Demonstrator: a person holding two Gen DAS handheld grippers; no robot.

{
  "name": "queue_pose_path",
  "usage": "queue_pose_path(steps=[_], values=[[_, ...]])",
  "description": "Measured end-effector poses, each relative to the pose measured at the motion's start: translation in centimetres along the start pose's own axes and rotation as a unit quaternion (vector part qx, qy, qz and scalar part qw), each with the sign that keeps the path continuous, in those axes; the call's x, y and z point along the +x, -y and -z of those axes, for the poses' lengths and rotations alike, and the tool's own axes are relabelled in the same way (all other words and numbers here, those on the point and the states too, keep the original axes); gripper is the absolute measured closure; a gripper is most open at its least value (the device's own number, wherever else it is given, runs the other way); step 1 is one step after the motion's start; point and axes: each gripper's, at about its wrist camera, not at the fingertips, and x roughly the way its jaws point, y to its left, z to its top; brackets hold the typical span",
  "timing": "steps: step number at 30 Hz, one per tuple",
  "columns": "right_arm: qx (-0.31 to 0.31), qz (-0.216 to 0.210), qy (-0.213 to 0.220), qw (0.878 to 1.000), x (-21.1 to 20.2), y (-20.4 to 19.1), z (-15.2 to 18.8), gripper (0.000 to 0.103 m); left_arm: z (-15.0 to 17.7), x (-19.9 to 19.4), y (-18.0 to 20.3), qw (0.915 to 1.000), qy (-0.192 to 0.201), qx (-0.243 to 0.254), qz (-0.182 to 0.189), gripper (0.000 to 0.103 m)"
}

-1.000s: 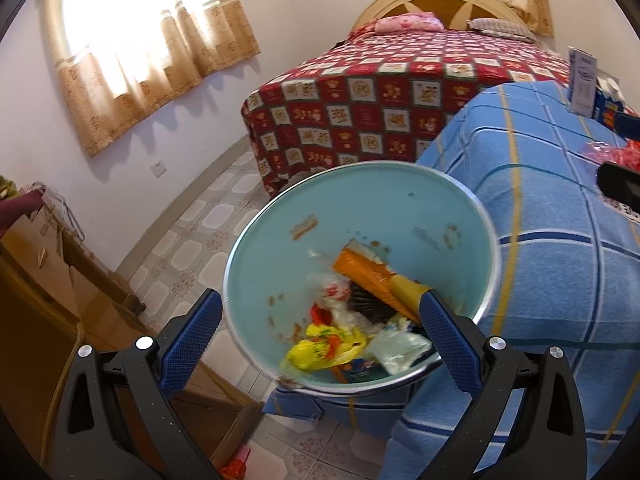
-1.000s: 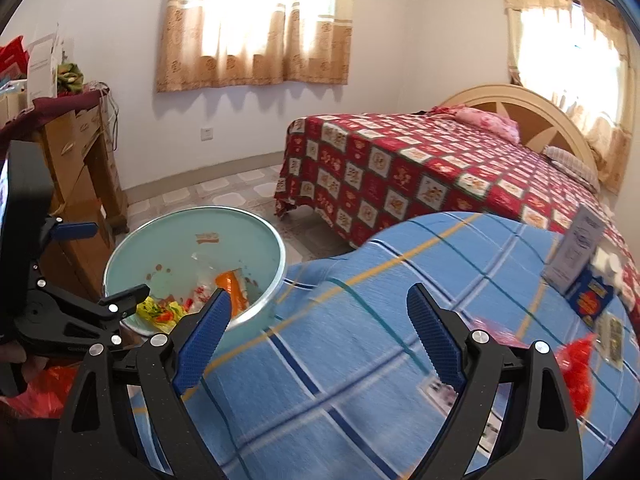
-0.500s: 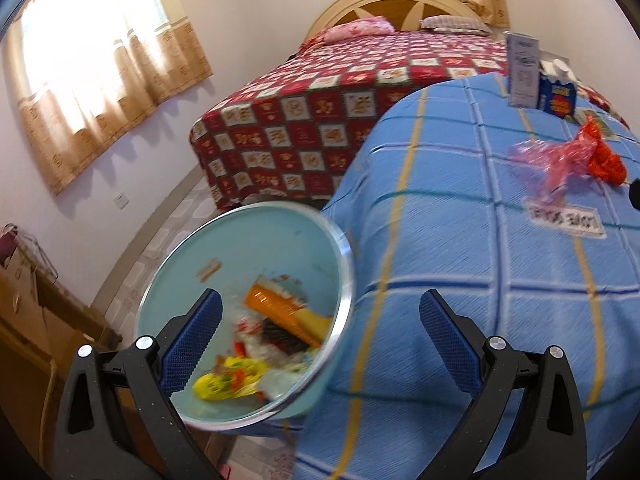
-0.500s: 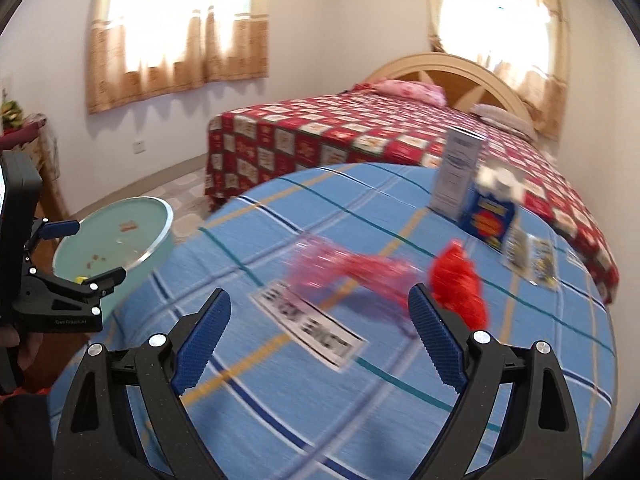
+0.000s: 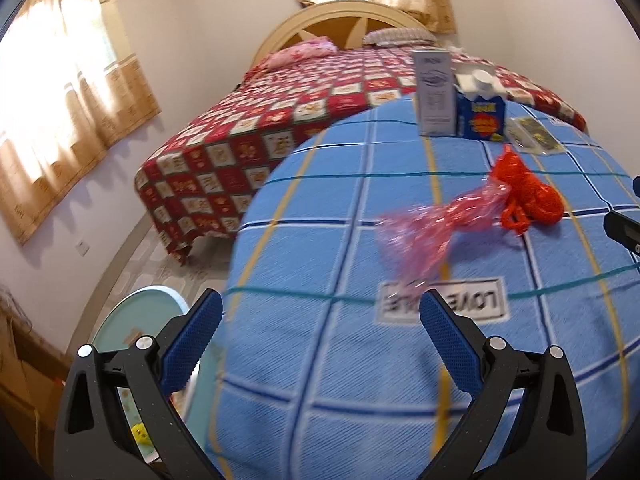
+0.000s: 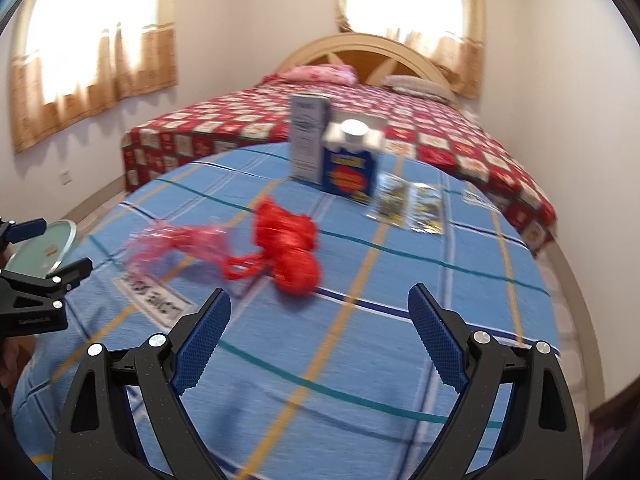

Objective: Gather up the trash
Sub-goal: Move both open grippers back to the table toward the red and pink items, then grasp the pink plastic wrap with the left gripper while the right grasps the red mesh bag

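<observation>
Hovering over the blue checked tablecloth (image 6: 360,340), right gripper (image 6: 319,328) has its fingers spread wide, nothing between the blue pads (image 6: 202,344). Left gripper (image 5: 320,336) same: fingers wide apart, empty, sitting at the table's near-left edge. Left gripper also shows at the left side of the right wrist view (image 6: 36,280), beside the bin.

Trash on the table: red mesh bundle (image 6: 290,250) lies mid-table, just ahead of the right gripper. A crumpled pink plastic wrapper (image 6: 176,242) lies just left of it, apparently touching; blurred, so not certain. In the left wrist view the pink wrapper (image 5: 432,228) is ahead of the left gripper and the red bundle (image 5: 528,196) is beyond it to the right. A white label with printed text (image 5: 440,300) is flat on the cloth under the wrapper's near end.

Further back: a tall grey-white box (image 6: 310,136) stands upright, a blue carton with white cap (image 6: 350,164) stands just beside it. Flat foil packets (image 6: 412,206) lie right of the carton.

Pale green trash bin (image 5: 136,328) is off the table's left edge, low, partly hidden behind the left gripper's finger; a bit of yellow trash (image 5: 139,434) is visible inside. Bed with red patterned cover (image 6: 400,120) behind the table.
</observation>
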Motion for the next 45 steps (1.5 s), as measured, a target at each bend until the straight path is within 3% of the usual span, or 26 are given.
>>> queue_pose_path(steps=[6,17,19,21,23,26,31,37,39,40,41,42,45], values=[[0.024,0.011,-0.01,1.0,0.3,3.0,0.7,0.014,-1.4,1.5,3.0,0.9995,-0.007,0.024,0.02,0.006],[0.039,0.013,-0.026,0.999,1.3,4.9,0.3,0.014,-2.7,4.4,3.6,0.9981,-0.043,0.007,0.044,0.008],[0.039,0.013,-0.029,0.999,1.5,4.8,0.1,0.014,-2.8,4.5,3.5,0.9979,-0.042,0.009,0.048,0.018],[0.041,0.01,-0.032,0.999,1.8,4.7,-0.1,0.014,-2.7,4.5,3.6,0.9968,-0.048,0.015,0.062,0.05],[0.043,0.005,-0.031,0.999,2.0,4.5,-0.5,0.014,-2.5,4.6,3.3,0.9954,-0.053,0.015,0.078,0.068],[0.042,-0.005,-0.03,0.999,2.5,3.7,-1.5,0.014,-2.3,4.2,2.9,0.9961,-0.043,0.016,0.075,0.075],[0.024,-0.013,-0.033,0.999,3.9,2.1,-2.9,0.014,-2.6,2.8,0.9,0.9978,-0.02,-0.003,0.063,0.075],[-0.002,-0.019,-0.062,0.998,6.6,-0.1,-3.8,0.016,-2.5,2.6,-2.9,0.9991,-0.009,-0.035,0.02,0.075],[-0.006,-0.027,-0.083,0.996,7.6,-0.5,-3.8,0.021,-2.2,2.7,-3.9,0.9988,-0.011,-0.046,0.016,0.075],[-0.004,-0.035,-0.093,0.995,7.8,-0.6,-3.8,0.033,-2.0,2.7,-4.4,0.9986,-0.01,-0.05,0.012,0.075],[0.002,-0.054,-0.103,0.993,8.1,-0.6,-3.8,0.058,-1.8,2.7,-5.1,0.9984,-0.01,-0.055,0.007,0.075],[0.0,-0.063,-0.109,0.992,8.1,-0.8,-3.7,0.07,-1.6,2.7,-5.5,0.9982,-0.01,-0.059,0.006,0.075],[-0.007,-0.066,-0.103,0.992,7.6,-1.2,-3.6,0.081,-0.9,2.4,-6.5,0.9979,-0.009,-0.064,0.002,0.075]])
